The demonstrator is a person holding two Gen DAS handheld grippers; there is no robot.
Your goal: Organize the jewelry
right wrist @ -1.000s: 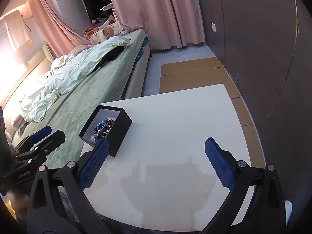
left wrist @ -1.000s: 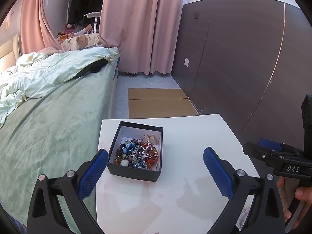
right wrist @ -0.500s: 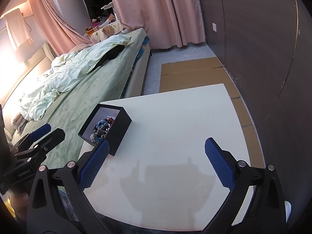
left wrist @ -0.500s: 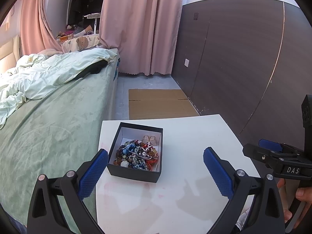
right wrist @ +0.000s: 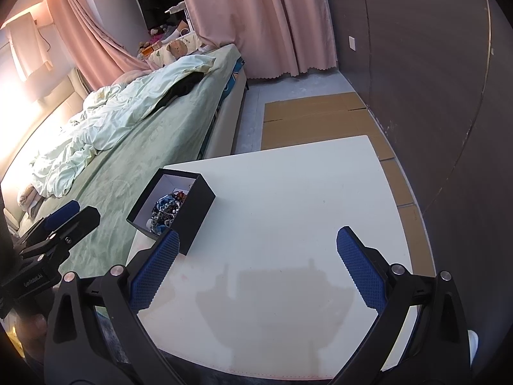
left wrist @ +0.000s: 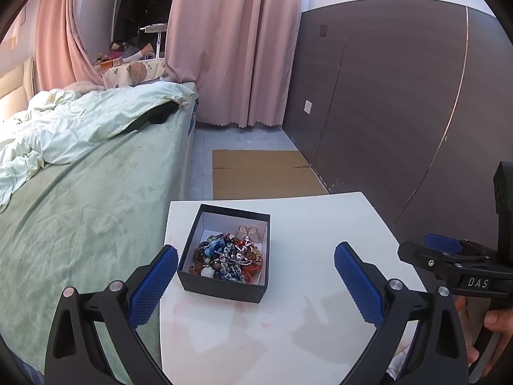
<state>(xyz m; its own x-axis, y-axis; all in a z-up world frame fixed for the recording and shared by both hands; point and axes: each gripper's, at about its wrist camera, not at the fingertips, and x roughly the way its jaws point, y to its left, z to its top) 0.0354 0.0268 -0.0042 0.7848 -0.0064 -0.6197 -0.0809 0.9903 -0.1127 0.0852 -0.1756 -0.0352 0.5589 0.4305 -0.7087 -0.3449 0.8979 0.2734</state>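
left wrist view: the left gripper (left wrist: 256, 276) hangs over the near part of a white counter (left wrist: 320, 231) with its blue-padded fingers (left wrist: 154, 285) spread wide and nothing between them. an open black box (left wrist: 224, 285) with a white lining sits on the counter toward its left edge, just ahead of the left finger and apart from it. inside the box lies a tangled heap of jewelry (left wrist: 227, 256), beads in blue, red, silver and amber, piled toward the near side, with a pale gold piece alone at the far side. a green bed (left wrist: 80, 208) with a rumpled pale duvet (left wrist: 73, 128) runs along the counter's left edge. pink curtains (left wrist: 234, 48) hang beyond, a dark wall panel (left wrist: 384, 96) stands to the right, and flat cardboard (left wrist: 263, 173) lies on the floor past the counter's far edge. at the right rim the right gripper (left wrist: 449, 253) shows from the side, a hand (left wrist: 490, 330) on its handle.

right wrist view: the right gripper (right wrist: 256, 272) hovers above the counter (right wrist: 304, 192) near its front edge, fingers (right wrist: 360, 272) wide apart and empty, their shadow on the bare surface. the box (right wrist: 189, 215) stands near the counter's left edge, the left fingertip overlapping its near corner in this view; whether they touch i cannot tell. jewelry (right wrist: 166, 208) shows over its rim. the left gripper (right wrist: 64, 221) reaches in from the left over the bed (right wrist: 144, 147).
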